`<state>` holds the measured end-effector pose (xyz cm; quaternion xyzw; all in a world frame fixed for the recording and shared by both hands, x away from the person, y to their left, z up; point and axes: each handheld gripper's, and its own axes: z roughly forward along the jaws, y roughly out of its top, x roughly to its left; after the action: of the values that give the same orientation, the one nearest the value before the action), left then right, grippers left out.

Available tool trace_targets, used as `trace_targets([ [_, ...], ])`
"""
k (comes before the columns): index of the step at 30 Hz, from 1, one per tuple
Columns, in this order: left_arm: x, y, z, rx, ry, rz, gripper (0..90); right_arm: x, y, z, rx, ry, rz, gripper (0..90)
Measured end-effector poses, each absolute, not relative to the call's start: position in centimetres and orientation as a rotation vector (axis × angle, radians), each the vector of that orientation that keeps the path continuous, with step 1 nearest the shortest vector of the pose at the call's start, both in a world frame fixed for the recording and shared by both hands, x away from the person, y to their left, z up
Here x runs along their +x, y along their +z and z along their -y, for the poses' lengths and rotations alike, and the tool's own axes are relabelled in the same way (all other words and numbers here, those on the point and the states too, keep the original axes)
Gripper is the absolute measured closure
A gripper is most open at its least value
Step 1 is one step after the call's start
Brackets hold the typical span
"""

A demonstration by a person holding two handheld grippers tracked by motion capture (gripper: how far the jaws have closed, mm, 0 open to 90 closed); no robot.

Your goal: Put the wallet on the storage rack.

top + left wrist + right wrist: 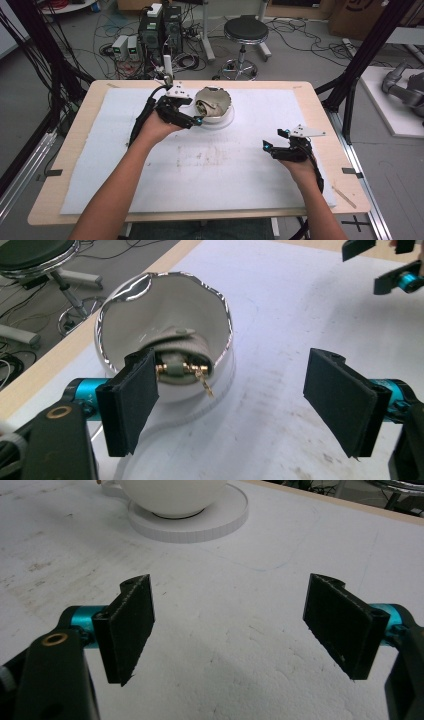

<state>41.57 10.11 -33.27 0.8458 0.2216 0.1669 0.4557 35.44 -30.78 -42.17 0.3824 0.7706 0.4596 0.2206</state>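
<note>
White bowl (pixel 165 335) just beyond spread left tongs (pixel 240 400), right tongs (pixel 235 630) well apart

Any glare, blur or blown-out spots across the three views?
High view: even light, soft throughout. Left gripper view: bright glare along the bowl rim, and the gold clasp of the purse inside is slightly blurred. Right gripper view: bowl near blown-out white, foam mat texture sharp.
</note>
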Motion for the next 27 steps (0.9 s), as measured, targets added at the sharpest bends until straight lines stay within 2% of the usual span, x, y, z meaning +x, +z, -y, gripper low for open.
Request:
trace_targets([
  [5,39.5,-33.9,-12.5,2.008,0.430,-0.547,21.8,35.5,-42.1,30.8,1.055,1.261,-2.131,21.0],
  [27,35.7,-38.0,-19.2,1.920,0.431,-0.649,20.6,35.7,-41.9,31.0,1.058,1.267,-2.119,21.0],
])
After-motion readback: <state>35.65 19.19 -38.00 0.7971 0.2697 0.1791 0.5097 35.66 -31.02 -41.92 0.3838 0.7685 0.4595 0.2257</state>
